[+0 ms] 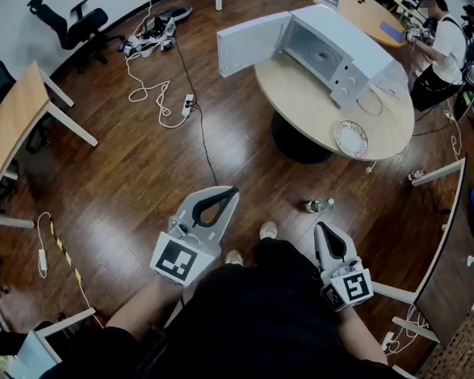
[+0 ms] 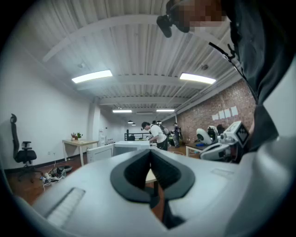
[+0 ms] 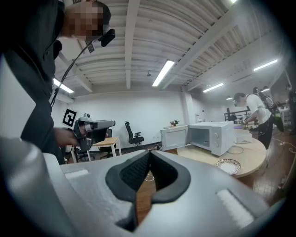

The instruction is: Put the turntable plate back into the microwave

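The white microwave (image 1: 333,52) stands on a round wooden table (image 1: 312,106) with its door (image 1: 251,44) swung open to the left. The patterned turntable plate (image 1: 352,138) lies on the table near its front edge, in front of the microwave. Both grippers are held close to the person's body, well short of the table. My left gripper (image 1: 231,192) is shut and empty. My right gripper (image 1: 321,228) is shut and empty too. In the right gripper view the microwave (image 3: 210,134) and the plate (image 3: 228,165) sit ahead to the right of the jaws (image 3: 149,152). The left gripper view looks over the jaws (image 2: 150,152) toward the microwave (image 2: 125,148).
A plastic bottle (image 1: 320,205) lies on the wooden floor between me and the table. Cables and a power strip (image 1: 166,100) trail across the floor at the back. A wooden desk (image 1: 14,127) stands at left. Another person (image 1: 437,45) works at a second table, back right.
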A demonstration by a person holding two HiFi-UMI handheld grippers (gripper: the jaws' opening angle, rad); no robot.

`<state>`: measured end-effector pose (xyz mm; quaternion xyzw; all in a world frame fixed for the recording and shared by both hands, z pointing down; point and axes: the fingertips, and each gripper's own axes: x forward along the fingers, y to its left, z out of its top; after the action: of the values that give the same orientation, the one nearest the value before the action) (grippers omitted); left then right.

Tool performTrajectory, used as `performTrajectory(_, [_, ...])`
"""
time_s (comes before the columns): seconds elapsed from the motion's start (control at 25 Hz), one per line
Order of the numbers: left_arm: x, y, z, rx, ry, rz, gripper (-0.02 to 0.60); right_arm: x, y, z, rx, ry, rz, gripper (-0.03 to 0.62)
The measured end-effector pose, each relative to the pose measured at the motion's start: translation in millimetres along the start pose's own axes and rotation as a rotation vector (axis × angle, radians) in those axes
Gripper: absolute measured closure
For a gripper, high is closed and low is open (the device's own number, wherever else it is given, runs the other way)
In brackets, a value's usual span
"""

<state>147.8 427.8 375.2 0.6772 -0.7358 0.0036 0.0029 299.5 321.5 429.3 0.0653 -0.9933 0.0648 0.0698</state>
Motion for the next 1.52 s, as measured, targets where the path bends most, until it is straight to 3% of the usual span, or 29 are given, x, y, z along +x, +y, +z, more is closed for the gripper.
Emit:
performTrajectory(0.16, [7,9,-4,0.039,0.009,-0.007,0.578,13,-6,-13,-0.015,0.026,-0.007,0.592])
performTrajectory(0.36, [11,31,-6,0.020,0.022,0.026,0.577,45,-12,-9,-0.008,0.007,0.024,0.592])
performTrajectory(0.72, [64,88,3,-0.006,0.029,0.063,0.578,121,-54,10,0.007,-0.020,0.075,0.592])
performTrajectory(0.88, [91,122,-1,0.028,0.035,0.067,0.578,144,-80,18,0.037,-0.027,0.063,0.592])
performTrajectory(1.08, [126,157,3,-0.057,0.008,0.109,0.578,170,-123,20,0.029,0.016,0.006,0.592])
performTrajectory(1.28, [158,180,5,-0.072,0.014,0.138,0.578,197,-144,38,0.082,-0.042,0.038,0.592])
performTrajectory(1.52, [194,197,12,-0.065,0.018,0.144,0.578,223,-182,27,0.057,0.040,0.023,0.592])
